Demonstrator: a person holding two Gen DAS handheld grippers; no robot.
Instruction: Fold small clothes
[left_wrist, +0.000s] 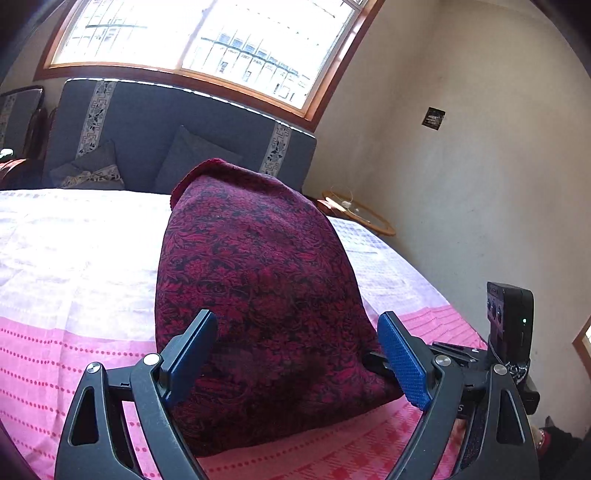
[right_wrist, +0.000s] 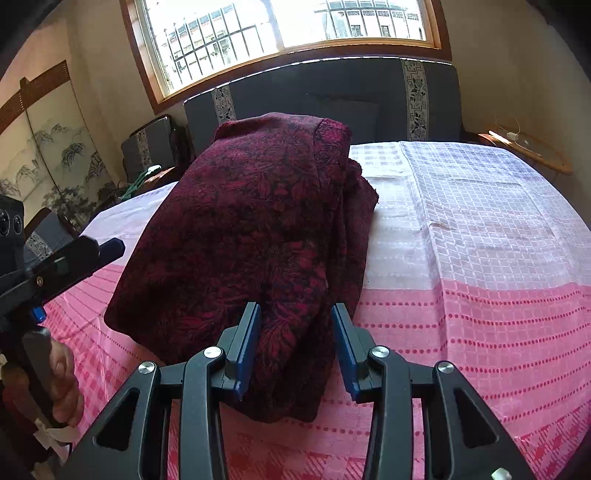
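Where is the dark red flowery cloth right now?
The dark red cloth lies folded on the pink and white bedspread, left of middle in the right wrist view, its near edge between the right gripper fingers.

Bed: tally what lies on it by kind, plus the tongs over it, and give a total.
Dark red patterned garment: 1
Pink and white bedspread: 1
Tongs: 2, left tongs and right tongs
Total: 4
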